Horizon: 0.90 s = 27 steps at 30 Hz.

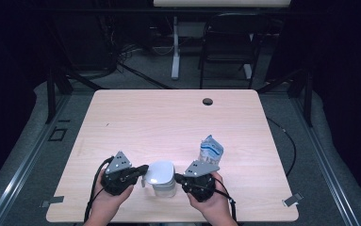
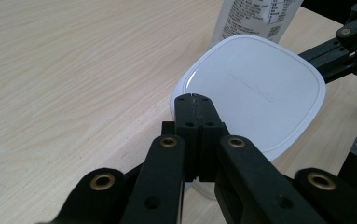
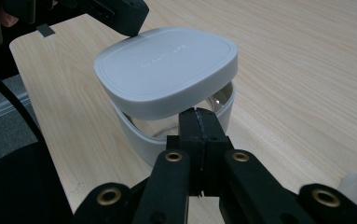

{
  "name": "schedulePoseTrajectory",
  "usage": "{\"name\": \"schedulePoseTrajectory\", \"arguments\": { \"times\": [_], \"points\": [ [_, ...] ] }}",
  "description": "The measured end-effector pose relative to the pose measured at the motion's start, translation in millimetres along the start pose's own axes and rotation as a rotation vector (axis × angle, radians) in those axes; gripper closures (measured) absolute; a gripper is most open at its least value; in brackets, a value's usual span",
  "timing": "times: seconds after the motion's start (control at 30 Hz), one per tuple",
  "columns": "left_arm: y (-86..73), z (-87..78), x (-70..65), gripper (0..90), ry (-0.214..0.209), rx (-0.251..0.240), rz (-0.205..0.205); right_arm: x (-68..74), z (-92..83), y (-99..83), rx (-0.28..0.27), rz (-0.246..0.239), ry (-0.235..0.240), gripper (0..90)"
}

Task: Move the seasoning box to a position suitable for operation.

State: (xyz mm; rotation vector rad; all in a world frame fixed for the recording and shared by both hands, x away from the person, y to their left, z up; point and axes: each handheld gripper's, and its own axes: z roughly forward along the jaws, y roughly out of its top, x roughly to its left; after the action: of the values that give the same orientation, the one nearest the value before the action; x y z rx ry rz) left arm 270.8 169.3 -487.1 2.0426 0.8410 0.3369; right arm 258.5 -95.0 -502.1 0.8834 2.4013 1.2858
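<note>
A: Left gripper (image 1: pixel 140 170)?
B: Jaws clenched together, nothing between them; tips at the left edge of the white lid (image 1: pixel 161 172), seemingly touching.

A: Right gripper (image 1: pixel 178 178)?
B: Jaws pressed together too, empty. Tips sit at the right side of the clear container (image 3: pixel 176 133), just under the lid's rim.

A: Container position?
B: Near edge of the table (image 1: pixel 168 117), between both grippers. Lid tilted, raised on one side. A blue-and-white packet (image 1: pixel 210 151) stands just right and farther back.
</note>
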Motion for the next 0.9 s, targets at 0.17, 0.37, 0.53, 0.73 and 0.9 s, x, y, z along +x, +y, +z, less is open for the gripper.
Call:
{"name": "schedulePoseTrajectory", "arguments": {
  "times": [0.17, 0.37, 0.53, 0.73, 0.9],
  "points": [
    [-0.3, -0.5, 0.5, 90.0, 0.0, 0.005, 0.003, -0.8, 0.1, 2.1, -0.004, 0.009, 0.005, 90.0],
    [-3.7, -2.0, 1.7, 90.0, 0.0, -0.001, -0.011, -0.3, -0.2, 8.6, -0.002, 0.015, 0.003, 90.0],
    [-6.1, -4.0, 3.0, 90.0, 0.005, 0.003, -0.007, 1.1, 0.0, 12.4, 0.004, 0.008, 0.003, 90.0],
    [-12.9, -9.4, 5.0, 90.0, 0.002, -0.001, -0.014, 1.4, -2.1, 17.4, -0.009, 0.012, 0.004, 90.0],
    [-18.7, -14.0, 5.4, 90.0, 0.0, -0.006, -0.016, 3.0, -1.4, 18.8, -0.014, 0.015, 0.0, 90.0]
  ]
}}
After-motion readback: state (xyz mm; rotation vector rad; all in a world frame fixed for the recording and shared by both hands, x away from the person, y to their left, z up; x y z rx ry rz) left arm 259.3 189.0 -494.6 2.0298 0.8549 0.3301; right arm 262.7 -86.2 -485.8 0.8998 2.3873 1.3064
